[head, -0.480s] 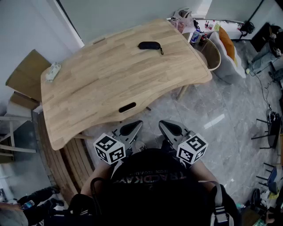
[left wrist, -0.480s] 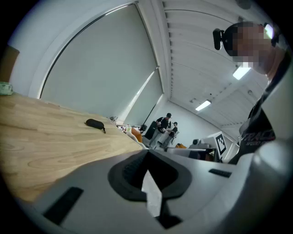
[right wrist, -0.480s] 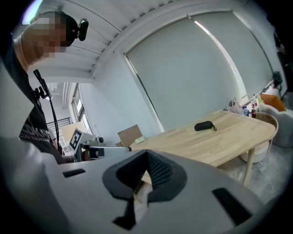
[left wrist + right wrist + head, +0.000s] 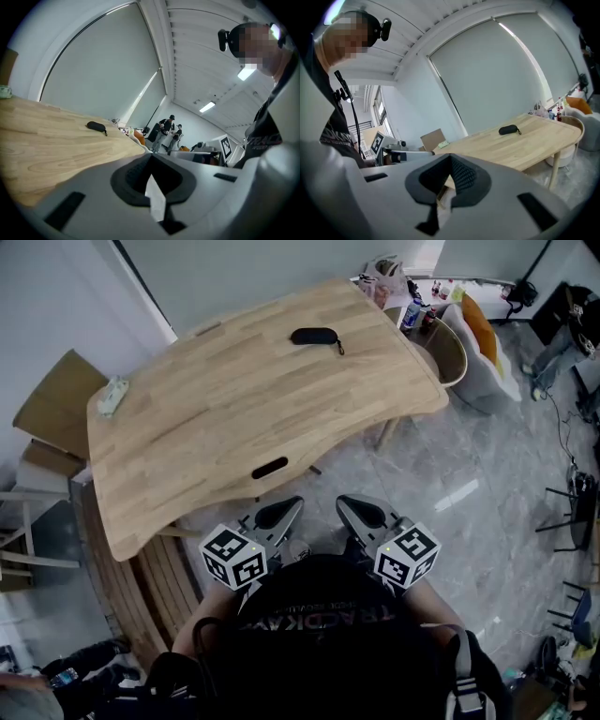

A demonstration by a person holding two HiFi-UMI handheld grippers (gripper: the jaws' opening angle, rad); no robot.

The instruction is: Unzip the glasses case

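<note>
A black zipped glasses case [image 4: 315,337] lies near the far edge of the light wooden table [image 4: 216,418], its pull cord trailing to the right. It shows small in the left gripper view [image 4: 96,126] and in the right gripper view [image 4: 508,130]. My left gripper [image 4: 279,513] and right gripper [image 4: 361,512] hang side by side close to my body, off the table's near edge and far from the case. Both are shut with nothing between the jaws.
A pale green packet [image 4: 112,394] lies at the table's left corner. Cardboard boxes [image 4: 52,409] stand to the left. A round chair [image 4: 469,352] and cluttered bottles [image 4: 417,315] sit past the table's right end. People [image 4: 166,131] stand in the background.
</note>
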